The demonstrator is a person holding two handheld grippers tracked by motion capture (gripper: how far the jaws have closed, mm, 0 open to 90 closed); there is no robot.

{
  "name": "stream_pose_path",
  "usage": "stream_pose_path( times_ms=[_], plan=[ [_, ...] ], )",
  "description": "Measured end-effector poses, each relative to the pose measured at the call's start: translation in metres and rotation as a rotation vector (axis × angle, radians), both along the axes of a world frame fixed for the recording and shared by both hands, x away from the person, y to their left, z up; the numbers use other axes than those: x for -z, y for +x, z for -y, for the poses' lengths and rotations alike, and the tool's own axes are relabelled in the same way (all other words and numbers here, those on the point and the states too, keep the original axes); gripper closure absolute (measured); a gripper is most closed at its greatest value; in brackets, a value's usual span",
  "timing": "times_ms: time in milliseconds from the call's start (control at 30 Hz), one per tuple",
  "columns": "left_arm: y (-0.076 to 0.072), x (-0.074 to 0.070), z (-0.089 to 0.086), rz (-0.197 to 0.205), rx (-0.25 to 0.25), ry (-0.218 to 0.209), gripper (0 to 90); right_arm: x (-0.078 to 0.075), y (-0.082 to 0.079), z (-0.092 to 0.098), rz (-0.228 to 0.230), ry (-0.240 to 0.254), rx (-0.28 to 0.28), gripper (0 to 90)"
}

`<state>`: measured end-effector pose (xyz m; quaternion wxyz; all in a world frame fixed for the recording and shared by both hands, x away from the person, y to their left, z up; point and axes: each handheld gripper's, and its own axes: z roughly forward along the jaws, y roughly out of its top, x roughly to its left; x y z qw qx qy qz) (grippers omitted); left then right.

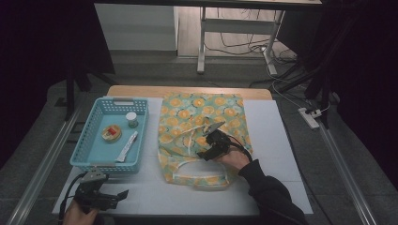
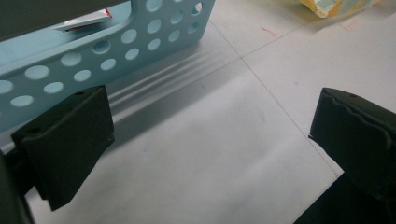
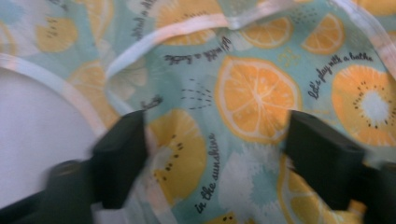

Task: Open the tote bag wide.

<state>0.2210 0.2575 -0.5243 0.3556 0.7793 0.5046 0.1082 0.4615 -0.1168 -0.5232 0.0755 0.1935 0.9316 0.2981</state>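
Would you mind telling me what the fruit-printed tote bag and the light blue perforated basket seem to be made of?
The fruit-printed tote bag looks like soft woven or coated fabric: it lies flat with wrinkles, has pale strap handles and a slight sheen; which of the two I cannot tell. The light blue perforated basket looks like moulded plastic: rigid walls, smooth semi-gloss surface, evenly punched round holes.

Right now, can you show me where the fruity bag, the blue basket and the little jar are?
fruity bag (image 1: 220, 108): high view, on its printed cloth near the top.
blue basket (image 1: 80, 146): high view, on its left wall.
little jar (image 1: 132, 119): high view, on its side under the white lid.
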Motion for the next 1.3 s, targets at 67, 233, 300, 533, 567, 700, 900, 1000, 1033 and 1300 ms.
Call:
stream_pose_path(
  times_ms=[67,233,300,533,567,700,900,1000,1033,1300],
  plan=[
    [0.000,0.000,0.000,0.000,-0.001,0.000,0.0,-0.001,-0.001,0.000,0.002,0.006,-0.007,36.4],
    [0.000,0.000,0.000,-0.001,-0.001,0.001,0.0,-0.004,-0.005,0.001,0.003,0.016,-0.040,69.9],
    [0.000,0.000,0.000,-0.001,-0.001,0.000,0.0,-0.005,-0.006,-0.001,0.003,0.004,-0.058,83.2],
    [0.000,0.000,0.000,-0.001,0.000,0.000,0.0,-0.007,0.002,0.002,-0.065,0.021,-0.037,90.0],
    [0.000,0.000,0.000,-0.001,0.000,0.000,0.0,-0.008,0.003,0.003,-0.065,0.026,-0.041,90.0],
    [0.000,0.000,0.000,-0.001,0.000,0.000,0.0,-0.017,0.003,0.004,-0.061,0.034,-0.050,90.0],
    [0.000,0.000,0.000,-0.002,0.000,-0.001,0.0,-0.035,0.003,0.005,-0.042,0.098,-0.050,90.0],
    [0.000,0.000,0.000,-0.003,0.000,-0.001,0.0,-0.046,0.003,0.004,-0.042,0.137,-0.044,90.0],
    [0.000,0.000,0.000,-0.003,0.000,0.000,0.0,-0.049,0.003,0.003,-0.039,0.145,-0.044,90.0],
    [0.000,0.000,-0.001,-0.005,-0.001,-0.004,0.0,-0.071,0.002,-0.004,-0.006,0.186,-0.042,90.0]
  ],
)
